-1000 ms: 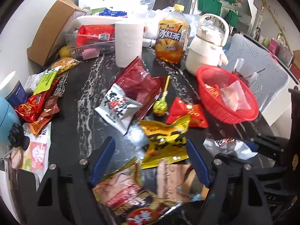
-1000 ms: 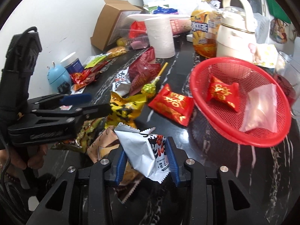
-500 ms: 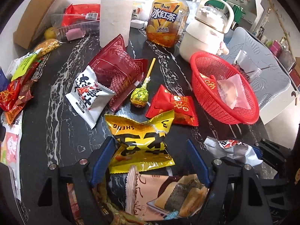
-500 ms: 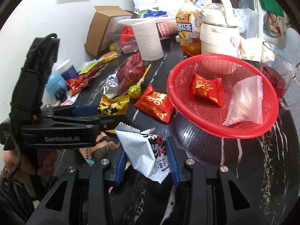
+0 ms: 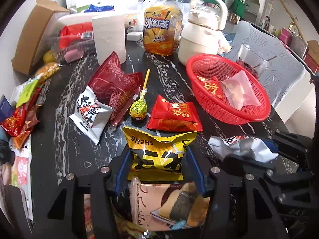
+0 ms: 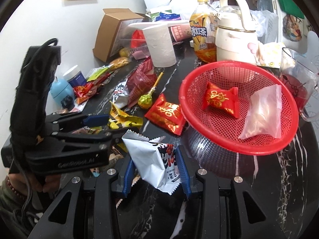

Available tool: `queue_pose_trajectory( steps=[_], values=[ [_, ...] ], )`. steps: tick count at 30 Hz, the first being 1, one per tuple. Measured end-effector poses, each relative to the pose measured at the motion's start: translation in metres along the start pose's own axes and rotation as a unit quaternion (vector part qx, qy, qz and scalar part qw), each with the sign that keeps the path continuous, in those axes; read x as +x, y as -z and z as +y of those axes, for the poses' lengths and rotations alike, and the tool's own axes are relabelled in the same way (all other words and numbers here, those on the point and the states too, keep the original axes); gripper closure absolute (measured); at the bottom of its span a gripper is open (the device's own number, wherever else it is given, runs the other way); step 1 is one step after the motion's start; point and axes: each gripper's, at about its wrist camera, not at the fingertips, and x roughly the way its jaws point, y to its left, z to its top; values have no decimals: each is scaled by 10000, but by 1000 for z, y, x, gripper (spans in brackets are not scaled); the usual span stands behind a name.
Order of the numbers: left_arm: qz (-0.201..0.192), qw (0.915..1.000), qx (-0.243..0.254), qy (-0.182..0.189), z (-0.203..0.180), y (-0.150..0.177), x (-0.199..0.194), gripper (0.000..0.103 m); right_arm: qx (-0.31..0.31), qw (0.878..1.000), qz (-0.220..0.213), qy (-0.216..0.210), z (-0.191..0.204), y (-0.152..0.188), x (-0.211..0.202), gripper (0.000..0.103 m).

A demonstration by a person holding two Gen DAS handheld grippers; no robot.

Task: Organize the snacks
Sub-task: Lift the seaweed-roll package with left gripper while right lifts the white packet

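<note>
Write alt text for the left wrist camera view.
The left claw is closing around a yellow and black snack bag on a dark marble table littered with snacks. Behind it lie a red packet and a lollipop; a red basket sits right.

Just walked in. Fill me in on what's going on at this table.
A person with a gripper in each hand is sorting snacks on a cluttered black table. The right gripper holds a white snack packet beside the red basket, which already holds a red packet and a clear zip bag. The left gripper is closing its jaws around a yellow snack bag. More packets and a lollipop lie loose.
</note>
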Motion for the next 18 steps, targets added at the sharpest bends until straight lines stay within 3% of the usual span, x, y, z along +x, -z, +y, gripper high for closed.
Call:
queue_pose_trajectory(
  steps=[7, 10, 12, 18],
  values=[
    [-199, 9998, -35, 87, -6, 7, -20, 50, 23, 9999, -103, 12, 3, 4, -11, 64],
    [-349, 9993, -40, 160, -8, 9, -32, 58, 38, 9998, -172, 31, 5, 6, -18, 64],
    [-405, 9990, -57, 205, -9, 11, -37, 58, 32, 9997, -223, 37, 6, 7, -23, 64],
    [-303, 9989, -204, 277, -8, 16, -34, 58, 24, 9996, -266, 70, 10, 13, -30, 64]
  ],
)
